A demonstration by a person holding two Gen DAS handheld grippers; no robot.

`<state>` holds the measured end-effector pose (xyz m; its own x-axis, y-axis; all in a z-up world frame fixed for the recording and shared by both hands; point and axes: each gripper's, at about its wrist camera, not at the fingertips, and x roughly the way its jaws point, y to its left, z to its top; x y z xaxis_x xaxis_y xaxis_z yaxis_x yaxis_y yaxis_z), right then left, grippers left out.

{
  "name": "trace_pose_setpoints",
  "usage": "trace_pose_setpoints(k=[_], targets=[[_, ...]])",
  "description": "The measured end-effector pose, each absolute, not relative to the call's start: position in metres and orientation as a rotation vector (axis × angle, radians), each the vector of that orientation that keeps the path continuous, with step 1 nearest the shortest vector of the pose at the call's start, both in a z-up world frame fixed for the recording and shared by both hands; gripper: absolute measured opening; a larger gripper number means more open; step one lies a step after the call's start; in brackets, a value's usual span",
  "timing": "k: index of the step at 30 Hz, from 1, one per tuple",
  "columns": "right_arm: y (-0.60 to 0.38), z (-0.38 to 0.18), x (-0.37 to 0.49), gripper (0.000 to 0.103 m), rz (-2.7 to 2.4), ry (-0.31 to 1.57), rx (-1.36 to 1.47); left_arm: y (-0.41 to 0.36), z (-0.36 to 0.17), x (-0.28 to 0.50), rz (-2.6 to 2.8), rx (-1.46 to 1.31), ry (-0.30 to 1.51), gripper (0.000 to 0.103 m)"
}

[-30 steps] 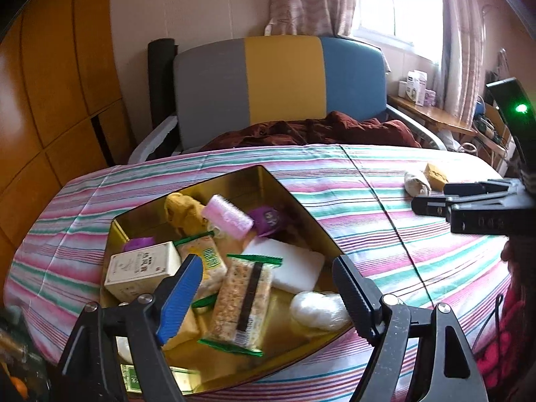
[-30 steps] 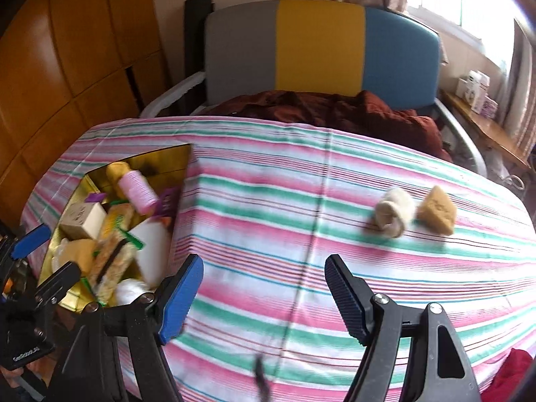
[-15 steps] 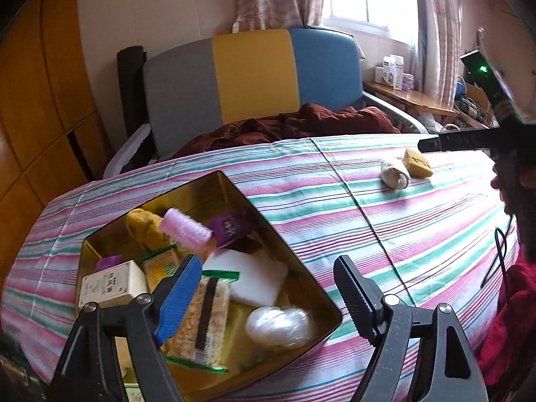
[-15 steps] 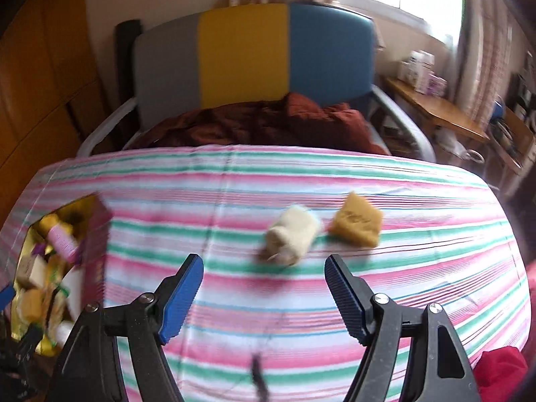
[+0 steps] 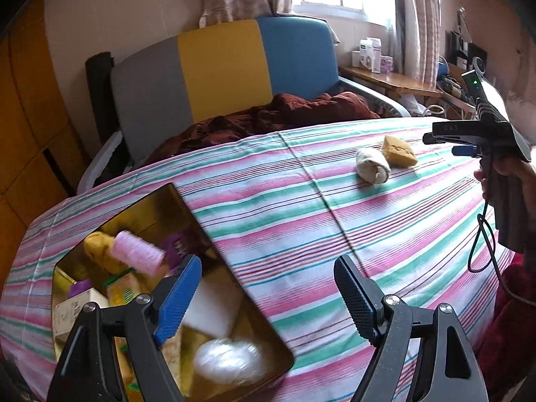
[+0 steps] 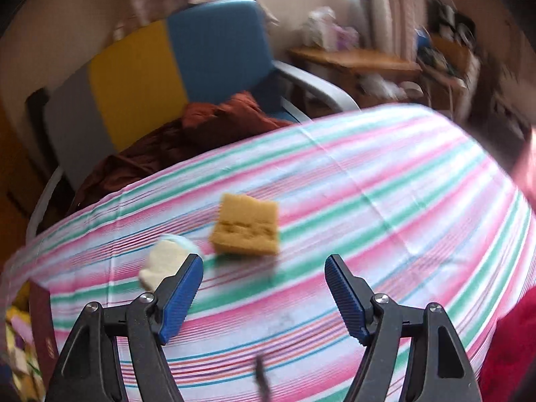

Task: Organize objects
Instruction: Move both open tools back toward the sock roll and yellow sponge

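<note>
The left gripper (image 5: 266,296) was spread wide with nothing between its blue pads, hovering over the near edge of the gold tin (image 5: 214,248). The tin sat at about 8 o'clock in the left wrist view on the striped tablecloth (image 5: 301,221), and it held a pink roller (image 5: 137,257), a white block (image 5: 209,305), a small cream box (image 5: 72,308) and a blurred white wrapped lump (image 5: 224,361), among other packets too jumbled to name.

The right gripper (image 6: 263,293) was likewise spread wide and empty, touching nothing. Ahead of it at 12 o'clock lay the yellow sponge (image 6: 246,226) flat on the cloth. The cream roll (image 6: 165,261) lay just beside the sponge at about 10 o'clock, partly hidden behind the left finger; the blur made it hard to say whether the finger touched it, though it looked clear of it. In the left wrist view the same pair lay at 1 o'clock, the roll (image 5: 372,169) against the sponge (image 5: 400,152), with the right gripper's body (image 5: 469,135) just beyond them at 2 o'clock.

A striped chair (image 5: 221,67) with a maroon blanket (image 5: 268,117) stood behind the table.
</note>
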<state>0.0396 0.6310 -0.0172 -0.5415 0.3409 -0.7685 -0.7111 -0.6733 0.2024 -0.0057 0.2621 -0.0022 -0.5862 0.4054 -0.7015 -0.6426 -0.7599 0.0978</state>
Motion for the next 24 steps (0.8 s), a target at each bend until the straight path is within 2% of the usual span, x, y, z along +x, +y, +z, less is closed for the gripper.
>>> trace_pose_setpoints(k=[24], targets=[[0.661,-0.034,0.061,0.078,2.113,1.032,-0.953,0.422,-0.027,-0.054,2.096,-0.984,0.491,0.082]])
